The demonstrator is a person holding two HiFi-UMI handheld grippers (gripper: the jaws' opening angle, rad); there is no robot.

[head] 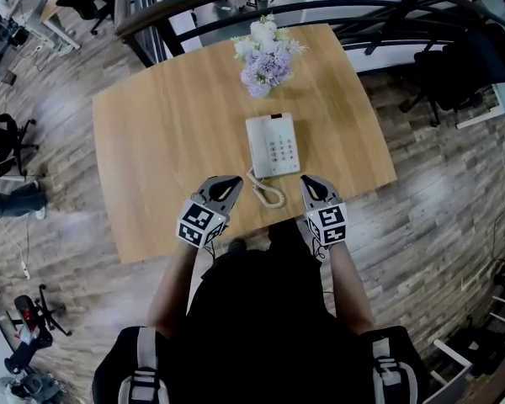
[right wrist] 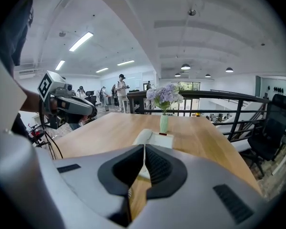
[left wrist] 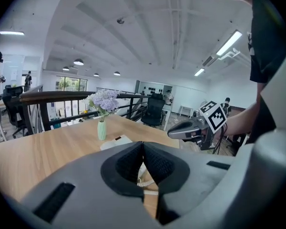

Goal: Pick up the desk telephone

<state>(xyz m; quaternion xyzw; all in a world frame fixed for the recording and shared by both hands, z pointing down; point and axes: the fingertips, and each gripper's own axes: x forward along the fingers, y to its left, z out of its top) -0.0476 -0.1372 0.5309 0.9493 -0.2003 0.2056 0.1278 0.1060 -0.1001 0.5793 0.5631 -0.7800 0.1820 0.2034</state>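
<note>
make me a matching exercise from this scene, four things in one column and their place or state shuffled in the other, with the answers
Things
1. desk telephone
2. vase of flowers
3. coiled cord
4. left gripper

Place or state
A. at the far end of the table
B. near the middle of the table, keypad facing up
C. lying on the wood just on the near side of the phone
D. jaws shut with nothing between them, over the table's near edge

Pairs: 1-B, 2-A, 3-C, 4-D
</note>
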